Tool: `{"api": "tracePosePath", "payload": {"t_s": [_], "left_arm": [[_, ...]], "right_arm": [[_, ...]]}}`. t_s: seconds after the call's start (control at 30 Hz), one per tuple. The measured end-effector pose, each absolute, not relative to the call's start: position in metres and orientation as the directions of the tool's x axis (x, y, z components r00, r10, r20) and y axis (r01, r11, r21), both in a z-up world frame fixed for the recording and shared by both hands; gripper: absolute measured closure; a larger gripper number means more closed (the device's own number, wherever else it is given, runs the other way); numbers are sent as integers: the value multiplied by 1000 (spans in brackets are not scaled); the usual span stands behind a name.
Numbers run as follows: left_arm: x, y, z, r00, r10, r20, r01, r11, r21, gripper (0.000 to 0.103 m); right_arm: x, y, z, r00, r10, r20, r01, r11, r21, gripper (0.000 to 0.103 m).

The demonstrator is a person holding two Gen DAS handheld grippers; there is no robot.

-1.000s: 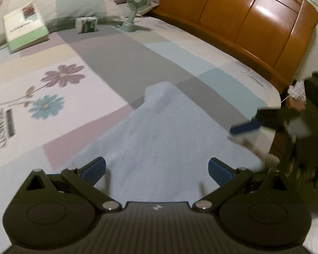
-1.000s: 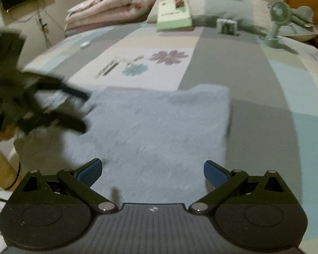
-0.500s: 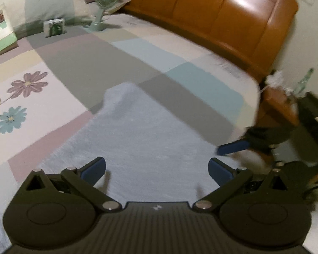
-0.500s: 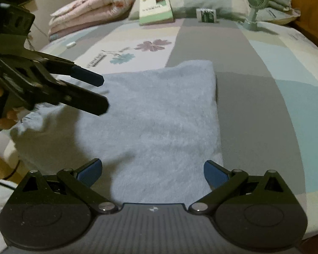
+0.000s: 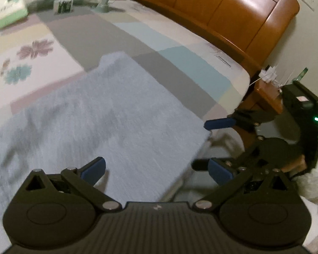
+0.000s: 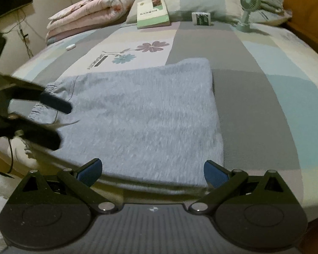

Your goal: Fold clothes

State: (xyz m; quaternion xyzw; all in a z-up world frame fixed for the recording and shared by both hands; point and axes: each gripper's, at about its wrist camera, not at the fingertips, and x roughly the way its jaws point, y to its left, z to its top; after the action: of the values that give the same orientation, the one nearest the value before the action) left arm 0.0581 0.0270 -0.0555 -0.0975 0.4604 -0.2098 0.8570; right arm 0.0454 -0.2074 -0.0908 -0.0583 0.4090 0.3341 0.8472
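A light blue fuzzy garment lies flat on the patchwork bed, its elastic waistband at the left in the right wrist view. It also shows in the left wrist view. My left gripper is open and empty above the garment's near edge. My right gripper is open and empty at the garment's front edge. Each gripper shows in the other's view: the right one open off the bed's corner, the left one open over the waistband end.
A wooden headboard runs along the bed's right side, with a nightstand beyond it. A book, a small box, a desk fan, pillows and a folded pink quilt lie at the far end.
Both grippers have drawn back toward the bed's near edge. The left gripper has dropped lower over the waistband end. The garment lies as before.
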Motion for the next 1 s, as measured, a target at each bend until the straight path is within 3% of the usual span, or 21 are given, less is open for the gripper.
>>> {"api": "tracePosePath", "payload": {"t_s": [0.1,0.37,0.67,0.8,1.0], "left_arm": [[56,29,-71,441,-429,-789,188,903,-386,1],[22,74,-31,611,-382,-693,107,908,-406,1],[-11,173,-54,651,-230,-723,-261,827,-498,1],[-16,198,-87,629,-338,-700,-342,688,-640,1],[0,210,-116,617,-456,-642,-355,567,-744,1]], "right_arm": [[44,-207,-96,425,511,-747,-600,777,190,0],[48,-215,-68,433,537,-724,-570,785,242,0],[45,-214,-53,460,590,-663,-552,775,307,0],[44,-212,-54,454,591,-667,-544,777,318,0],[46,-215,-56,459,576,-676,-520,791,321,0]]}}
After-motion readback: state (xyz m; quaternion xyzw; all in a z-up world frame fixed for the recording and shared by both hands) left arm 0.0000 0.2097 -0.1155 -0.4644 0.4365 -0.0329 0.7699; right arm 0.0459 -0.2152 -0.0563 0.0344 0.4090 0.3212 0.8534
